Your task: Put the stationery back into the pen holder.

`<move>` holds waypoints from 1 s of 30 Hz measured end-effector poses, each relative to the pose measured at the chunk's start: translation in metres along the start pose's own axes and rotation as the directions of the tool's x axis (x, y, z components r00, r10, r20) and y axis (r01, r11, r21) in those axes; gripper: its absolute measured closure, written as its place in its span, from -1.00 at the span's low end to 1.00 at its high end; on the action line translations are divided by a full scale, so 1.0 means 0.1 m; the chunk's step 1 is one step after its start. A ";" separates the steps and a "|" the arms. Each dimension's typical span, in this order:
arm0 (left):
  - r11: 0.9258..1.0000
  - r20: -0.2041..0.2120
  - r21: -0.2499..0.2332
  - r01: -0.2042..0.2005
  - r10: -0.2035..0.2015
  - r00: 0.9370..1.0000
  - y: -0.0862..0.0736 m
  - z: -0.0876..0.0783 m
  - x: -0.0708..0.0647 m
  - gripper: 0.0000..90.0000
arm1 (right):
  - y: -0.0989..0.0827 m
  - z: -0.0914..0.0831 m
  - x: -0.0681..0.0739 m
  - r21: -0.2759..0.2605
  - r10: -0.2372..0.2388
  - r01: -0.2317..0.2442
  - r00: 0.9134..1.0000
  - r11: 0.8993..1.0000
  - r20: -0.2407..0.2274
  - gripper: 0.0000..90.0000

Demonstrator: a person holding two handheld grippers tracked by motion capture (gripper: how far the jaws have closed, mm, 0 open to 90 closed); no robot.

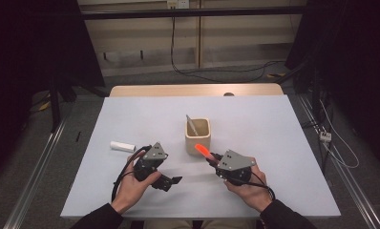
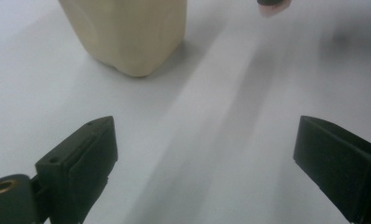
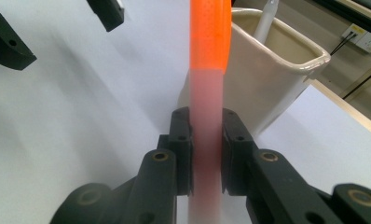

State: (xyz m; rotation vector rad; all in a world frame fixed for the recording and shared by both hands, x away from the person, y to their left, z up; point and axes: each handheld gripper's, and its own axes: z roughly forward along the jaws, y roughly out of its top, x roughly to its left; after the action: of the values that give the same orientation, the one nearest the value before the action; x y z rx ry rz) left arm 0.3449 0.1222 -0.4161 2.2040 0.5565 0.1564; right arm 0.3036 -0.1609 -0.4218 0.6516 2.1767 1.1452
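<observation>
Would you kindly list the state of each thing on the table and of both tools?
Orange-capped translucent pen: clamped in the right tool, off the table, tip toward the cup.
Square cream ceramic cup: upright, a grey pen leaning inside.
White cylinder: lying flat, untouched.
Left tool: open, empty.
Right tool: shut on the pen.

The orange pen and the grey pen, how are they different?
The orange pen is bright orange with a pale lower part; the grey pen is dull grey. The orange pen is clamped in the right gripper, outside the beige cup; the grey pen stands tilted inside the cup, with no gripper on it. Both are slim sticks near the cup.
</observation>
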 end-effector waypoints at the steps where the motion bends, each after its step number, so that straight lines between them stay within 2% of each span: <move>1: 1.000 0.001 -0.004 0.004 -0.004 1.000 -0.02 -0.03 0.01 -0.84 | 0.00 0.00 -0.01 -0.005 0.014 -0.014 1.000 1.000 -0.002 0.73; 4: 0.998 -0.013 -0.051 0.036 -0.037 0.999 -0.07 -0.11 0.02 -0.85 | 0.01 -0.02 -0.05 -0.034 0.055 -0.055 0.998 0.998 -0.010 0.73; 6: 0.997 -0.039 -0.073 0.041 -0.044 0.998 -0.12 -0.17 0.04 -0.85 | 0.03 -0.04 -0.07 -0.053 0.058 -0.058 0.998 0.997 -0.005 0.73; 9: 0.991 -0.061 -0.119 0.062 -0.070 0.996 -0.20 -0.26 0.05 -0.84 | 0.06 -0.07 -0.13 -0.079 0.097 -0.098 0.995 0.992 -0.009 0.73; 11: 0.989 -0.071 -0.131 0.068 -0.078 0.994 -0.27 -0.31 0.04 -0.84 | 0.08 -0.08 -0.16 -0.096 0.125 -0.126 0.992 0.987 -0.010 0.73; 13: 0.989 -0.084 -0.136 0.064 -0.076 0.994 -0.33 -0.37 0.04 -0.84 | 0.10 -0.09 -0.20 -0.098 0.148 -0.148 0.989 0.984 -0.015 0.73; 16: 0.985 -0.106 -0.150 0.085 -0.101 0.989 -0.41 -0.43 0.06 -0.84 | 0.12 -0.08 -0.24 -0.111 0.188 -0.190 0.982 0.976 -0.026 0.73; 19: 0.984 -0.132 -0.150 0.092 -0.113 0.985 -0.49 -0.48 0.08 -0.84 | 0.17 -0.08 -0.29 -0.125 0.208 -0.210 0.978 0.970 -0.025 0.73; 21: 0.985 -0.160 -0.157 0.074 -0.099 0.982 -0.54 -0.49 0.08 -0.87 | 0.21 -0.08 -0.32 -0.140 0.221 -0.222 0.975 0.965 -0.023 0.73; 22: 0.985 -0.168 -0.157 0.077 -0.103 0.980 -0.56 -0.49 0.08 -0.88 | 0.23 -0.09 -0.33 -0.150 0.227 -0.228 0.974 0.962 -0.021 0.73; 25: 0.983 -0.152 -0.149 0.105 -0.127 0.980 -0.62 -0.52 0.11 -0.88 | 0.30 -0.10 -0.39 -0.177 0.242 -0.242 0.970 0.954 -0.018 0.73; 28: 0.977 -0.179 -0.168 0.132 -0.161 0.970 -0.68 -0.57 0.14 -0.87 | 0.35 -0.08 -0.44 -0.200 0.256 -0.254 0.966 0.946 -0.017 0.73; 29: 0.972 -0.179 -0.181 0.152 -0.184 0.966 -0.70 -0.58 0.15 -0.87 | 0.37 -0.07 -0.46 -0.204 0.263 -0.261 0.965 0.943 -0.018 0.73; 30: 0.971 -0.181 -0.180 0.159 -0.192 0.965 -0.71 -0.59 0.16 -0.87 | 0.40 -0.05 -0.49 -0.207 0.268 -0.266 0.963 0.942 -0.016 0.73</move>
State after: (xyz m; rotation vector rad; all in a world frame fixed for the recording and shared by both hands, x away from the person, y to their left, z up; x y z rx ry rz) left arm 0.3174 0.2099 -0.4339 1.9803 0.8178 0.3177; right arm 0.3402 -0.1754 -0.3726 0.8766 1.9637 1.4813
